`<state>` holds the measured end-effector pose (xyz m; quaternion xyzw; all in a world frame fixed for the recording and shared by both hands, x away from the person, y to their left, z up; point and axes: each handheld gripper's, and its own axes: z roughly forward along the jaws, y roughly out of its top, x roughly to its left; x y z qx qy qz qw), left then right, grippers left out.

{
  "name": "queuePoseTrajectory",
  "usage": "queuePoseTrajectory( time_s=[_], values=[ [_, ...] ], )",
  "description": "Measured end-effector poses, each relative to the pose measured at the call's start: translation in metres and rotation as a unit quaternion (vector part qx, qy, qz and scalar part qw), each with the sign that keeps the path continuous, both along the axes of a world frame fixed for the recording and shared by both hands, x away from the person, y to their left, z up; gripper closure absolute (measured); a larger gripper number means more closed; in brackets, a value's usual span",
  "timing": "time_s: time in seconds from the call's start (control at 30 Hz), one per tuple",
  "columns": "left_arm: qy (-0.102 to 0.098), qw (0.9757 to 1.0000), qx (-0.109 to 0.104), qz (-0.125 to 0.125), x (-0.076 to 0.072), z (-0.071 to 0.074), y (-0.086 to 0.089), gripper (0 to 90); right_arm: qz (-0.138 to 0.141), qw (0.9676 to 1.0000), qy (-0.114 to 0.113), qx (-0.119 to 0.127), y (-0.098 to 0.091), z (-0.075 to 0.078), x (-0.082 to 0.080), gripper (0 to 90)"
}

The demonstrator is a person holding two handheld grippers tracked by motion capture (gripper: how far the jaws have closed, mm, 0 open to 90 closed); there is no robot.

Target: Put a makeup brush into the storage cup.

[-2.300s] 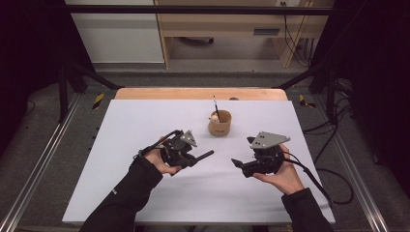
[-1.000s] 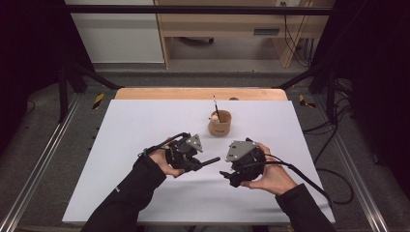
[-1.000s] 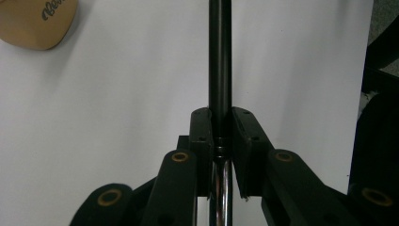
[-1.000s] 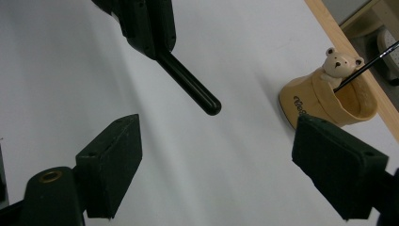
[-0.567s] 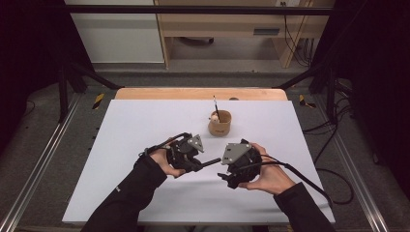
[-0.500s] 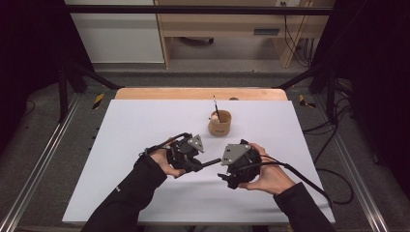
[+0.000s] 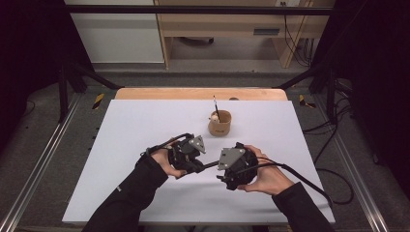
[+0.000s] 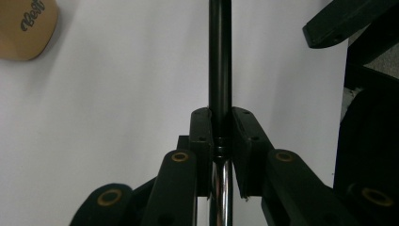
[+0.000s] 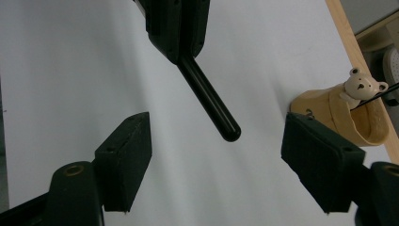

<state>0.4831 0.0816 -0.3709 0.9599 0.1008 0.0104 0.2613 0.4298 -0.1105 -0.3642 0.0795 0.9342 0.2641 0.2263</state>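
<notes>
My left gripper (image 7: 199, 166) is shut on a thin black rod (image 8: 219, 61) with a chrome lower part, and the rod points toward my right gripper (image 7: 222, 170). In the right gripper view the rod's rounded end (image 9: 214, 110) hangs between and just ahead of my right gripper's (image 9: 223, 162) wide-apart jaws, touching neither pad. Those jaws have just been closing. Both grippers are held just above the white table sheet (image 7: 145, 125), close together near its front middle.
A tan cup (image 7: 220, 123) with a small bear figure (image 9: 360, 84) on its rim and a thin stick in it stands behind the grippers, toward the wooden far edge (image 7: 193, 93). A cable (image 7: 309, 181) trails from the right gripper.
My right gripper has come left, up to the left gripper, until its jaws face the rod's end. The left gripper has kept still with the rod.
</notes>
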Motion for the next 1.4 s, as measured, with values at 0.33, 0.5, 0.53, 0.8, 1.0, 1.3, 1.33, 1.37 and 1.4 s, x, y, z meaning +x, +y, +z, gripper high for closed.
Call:
queuePoseTrajectory(
  time_s=[0.33, 0.5, 0.53, 0.8, 1.0, 1.3, 1.33, 1.37, 1.4],
  values=[
    [0.009, 0.9999, 0.000, -0.005, -0.001, 0.003, -0.003, 78.5, 0.012, 0.9997, -0.011, -0.020, 0.004, -0.004, 0.000, 31.1],
    [0.015, 0.9999, 0.003, -0.006, -0.001, 0.003, -0.005, 78.5, 0.017, 0.9994, -0.015, -0.025, 0.006, -0.006, 0.000, 33.2],
    [0.015, 0.9999, 0.002, -0.005, -0.001, 0.003, -0.005, 78.5, 0.019, 0.9993, -0.013, -0.030, 0.006, -0.006, 0.000, 33.8],
    [0.021, 0.9998, 0.002, 0.000, 0.000, 0.003, -0.007, 78.5, 0.037, 0.9978, -0.029, -0.048, 0.008, -0.009, 0.000, 38.0],
    [0.027, 0.9996, 0.002, 0.003, 0.000, 0.004, -0.008, 78.5, 0.040, 0.9976, -0.030, -0.047, 0.010, -0.011, -0.001, 40.0],
    [0.032, 0.9995, 0.000, 0.002, 0.001, 0.004, -0.010, 78.5, 0.052, 0.9959, -0.046, -0.057, 0.011, -0.013, -0.001, 46.0],
    [0.033, 0.9994, -0.001, 0.002, 0.001, 0.004, -0.010, 78.5, 0.052, 0.9956, -0.050, -0.060, 0.011, -0.013, -0.001, 47.8],
    [0.035, 0.9994, 0.002, 0.001, 0.001, 0.005, -0.011, 78.5, 0.052, 0.9956, -0.050, -0.060, 0.011, -0.013, -0.001, 47.8],
    [0.036, 0.9993, 0.005, 0.000, 0.001, 0.005, -0.011, 78.5, 0.059, 0.9946, -0.055, -0.065, 0.011, -0.013, -0.001, 49.0]
  ],
)
